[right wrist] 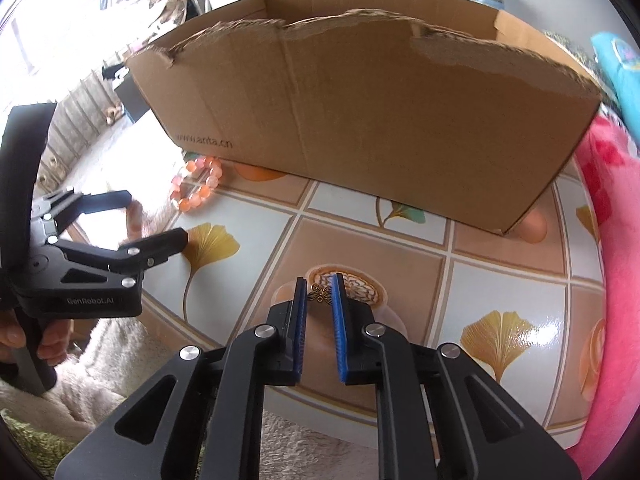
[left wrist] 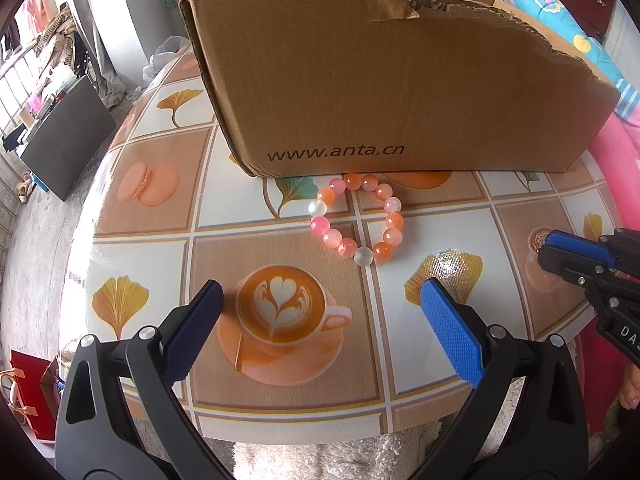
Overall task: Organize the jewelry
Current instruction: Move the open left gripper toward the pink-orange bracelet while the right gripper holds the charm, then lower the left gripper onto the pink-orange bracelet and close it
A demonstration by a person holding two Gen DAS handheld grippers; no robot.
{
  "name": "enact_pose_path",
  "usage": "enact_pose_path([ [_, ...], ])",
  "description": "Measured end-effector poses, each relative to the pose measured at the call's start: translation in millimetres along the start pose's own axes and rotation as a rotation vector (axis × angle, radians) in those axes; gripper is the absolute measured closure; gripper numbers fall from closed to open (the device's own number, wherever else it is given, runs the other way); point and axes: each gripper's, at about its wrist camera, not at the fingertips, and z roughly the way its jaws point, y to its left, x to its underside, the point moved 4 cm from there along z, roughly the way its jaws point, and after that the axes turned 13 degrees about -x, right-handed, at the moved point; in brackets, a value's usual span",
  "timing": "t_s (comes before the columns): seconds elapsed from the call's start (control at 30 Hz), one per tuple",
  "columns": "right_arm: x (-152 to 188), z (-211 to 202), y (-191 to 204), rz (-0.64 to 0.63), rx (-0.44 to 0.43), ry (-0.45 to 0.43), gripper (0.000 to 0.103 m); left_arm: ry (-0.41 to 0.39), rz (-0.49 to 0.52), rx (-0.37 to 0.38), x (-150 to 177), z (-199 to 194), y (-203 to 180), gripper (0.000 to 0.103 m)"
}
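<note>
Our right hand-held gripper (right wrist: 319, 286) pinches a small bronze butterfly charm (right wrist: 319, 294) at its tips; our left hand-held gripper (left wrist: 320, 300) gapes empty, the beaded bracelet (left wrist: 357, 220) just beyond, touching the cardboard box (left wrist: 380, 80) that crowds the surface's (left wrist: 140, 240) far side.

R gripper (right wrist: 319, 294) jaws on butterfly charm (right wrist: 319, 294)
</note>
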Motion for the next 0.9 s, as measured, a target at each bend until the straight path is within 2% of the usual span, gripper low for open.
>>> enact_pose_path([
  [0.37, -8.1, -13.8, -13.5, 0.059, 0.001, -0.063, 0.09, -0.049, 0.024, 0.021, 3.4, -1.1, 1.2, 0.007],
  [0.47, -6.3, -18.1, -14.6, 0.074, -0.003, -0.083, 0.09, -0.09, 0.023, 0.059, 3.7, -7.2, 3.9, 0.008],
  [0.53, -1.7, -19.8, -16.4, 0.081, -0.005, -0.09, 0.09, -0.145, 0.013, 0.086, 1.8, -17.0, 6.4, 0.01],
  [0.6, 1.0, -19.4, -17.6, 0.084, -0.005, -0.089, 0.09, -0.211, 0.029, 0.103, -2.0, -28.3, 4.7, 0.022],
  [0.67, 2.2, -17.6, -17.6, 0.086, -0.009, -0.088, 0.09, -0.234, 0.048, 0.119, -5.6, -32.5, 1.3, 0.028],
  [0.7, 2.4, -16.5, -17.1, 0.083, -0.009, -0.088, 0.09, -0.235, 0.054, 0.13, -7.6, -32.5, -0.5, 0.035],
  [0.87, 2.0, -16.4, -13.3, 0.057, 0.0, -0.096, 0.09, -0.203, 0.086, 0.153, -18.4, -21.7, -7.7, 0.05],
  [0.9, 3.3, -16.4, -11.7, 0.048, 0.006, -0.096, 0.09, -0.196, 0.087, 0.154, -18.9, -21.0, -9.5, 0.05],
])
